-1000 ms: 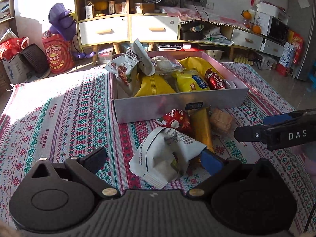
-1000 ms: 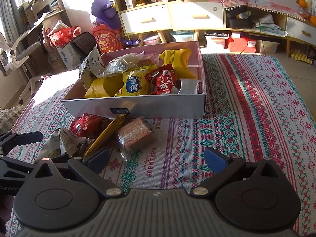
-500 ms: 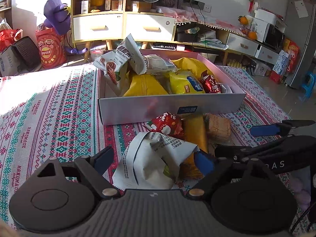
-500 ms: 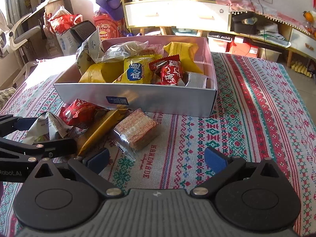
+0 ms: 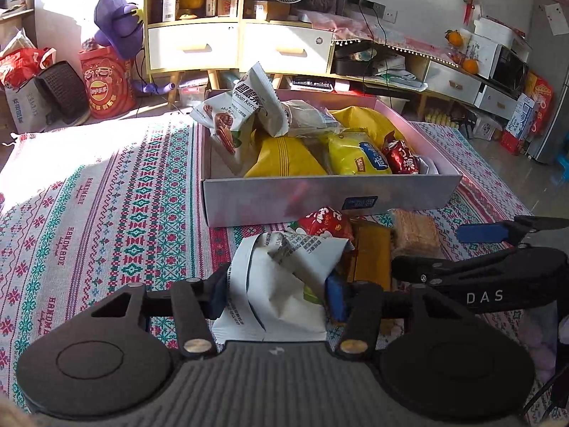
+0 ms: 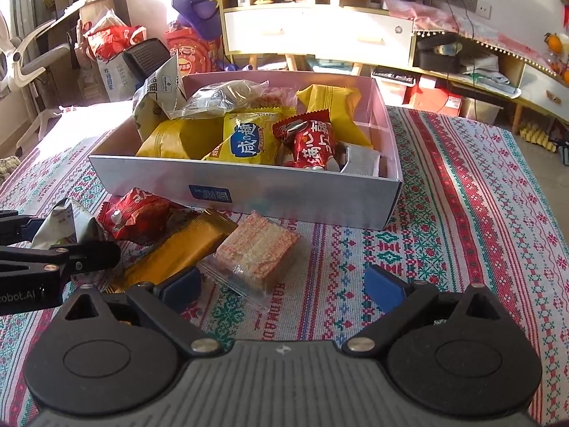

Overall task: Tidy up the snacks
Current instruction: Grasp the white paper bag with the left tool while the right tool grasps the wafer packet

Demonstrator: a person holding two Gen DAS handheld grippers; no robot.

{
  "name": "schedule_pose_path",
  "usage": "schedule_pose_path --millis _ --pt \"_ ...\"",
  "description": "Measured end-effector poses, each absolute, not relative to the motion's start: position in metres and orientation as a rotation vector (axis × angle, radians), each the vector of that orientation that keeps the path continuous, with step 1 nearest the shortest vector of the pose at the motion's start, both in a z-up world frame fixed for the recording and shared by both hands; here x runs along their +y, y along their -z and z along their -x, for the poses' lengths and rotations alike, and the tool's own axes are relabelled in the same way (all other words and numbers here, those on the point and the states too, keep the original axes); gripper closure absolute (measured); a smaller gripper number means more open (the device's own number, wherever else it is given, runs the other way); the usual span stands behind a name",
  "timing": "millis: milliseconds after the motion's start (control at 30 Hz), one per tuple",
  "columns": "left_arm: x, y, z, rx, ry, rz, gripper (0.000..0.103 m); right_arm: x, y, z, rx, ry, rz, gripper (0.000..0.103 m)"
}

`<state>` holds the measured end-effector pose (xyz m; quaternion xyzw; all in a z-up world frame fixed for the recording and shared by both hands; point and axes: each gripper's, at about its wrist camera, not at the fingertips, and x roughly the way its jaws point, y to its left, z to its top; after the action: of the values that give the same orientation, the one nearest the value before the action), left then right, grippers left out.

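Observation:
A crumpled white snack bag (image 5: 277, 284) lies on the cloth between my left gripper's (image 5: 278, 297) closing jaws, and both blue pads touch its sides. Beside it lie a red packet (image 5: 325, 222), a yellow bar (image 5: 370, 252) and a clear wafer pack (image 5: 414, 235). In the right wrist view, the wafer pack (image 6: 256, 252) sits between my right gripper's (image 6: 284, 288) wide jaws. These are closing slightly and touch nothing. The yellow bar (image 6: 185, 245) and the red packet (image 6: 138, 213) lie to the left there. The grey box (image 6: 249, 185) holds several snacks.
The patterned tablecloth (image 5: 106, 213) covers the table, bare to the left and right of the box (image 5: 320, 195). My right gripper (image 5: 451, 252) reaches in close beside the left one (image 6: 53, 238). Beyond the table stand a drawer cabinet (image 5: 231, 46), a purple toy (image 5: 117, 17) and floor clutter.
My left jaws have drawn in from wide open onto the white bag, which has crumpled upward. The right gripper has come closer beside the left one, over the wafer pack.

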<state>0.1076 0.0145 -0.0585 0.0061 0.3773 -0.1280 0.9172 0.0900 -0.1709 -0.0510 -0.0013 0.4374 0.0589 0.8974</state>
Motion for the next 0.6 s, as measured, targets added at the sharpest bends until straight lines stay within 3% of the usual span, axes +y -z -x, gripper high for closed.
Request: schedule_pose_path --millis 367,433,500,533,600 --pt "0.019 0.056 -0.106 0.802 0.272 0.008 0.044 -0.158 0.054 -0.098 0.884 -0.120 0.033 0.014" --pt "0.019 0.055 -0.106 0.801 0.273 0.012 0.044 -0.155 0.052 -0.099 0.886 -0.132 0.037 0.025" --pt "0.019 0.055 -0.105 0.802 0.272 0.015 0.044 -0.152 0.049 -0.099 0.887 -0.157 0.050 0.045" --pt "0.018 0.055 -0.104 0.803 0.273 0.014 0.044 -0.150 0.049 -0.098 0.890 -0.163 0.065 0.047" --pt "0.017 0.055 -0.102 0.804 0.275 0.010 0.044 -0.147 0.047 -0.095 0.887 -0.180 0.091 0.061"
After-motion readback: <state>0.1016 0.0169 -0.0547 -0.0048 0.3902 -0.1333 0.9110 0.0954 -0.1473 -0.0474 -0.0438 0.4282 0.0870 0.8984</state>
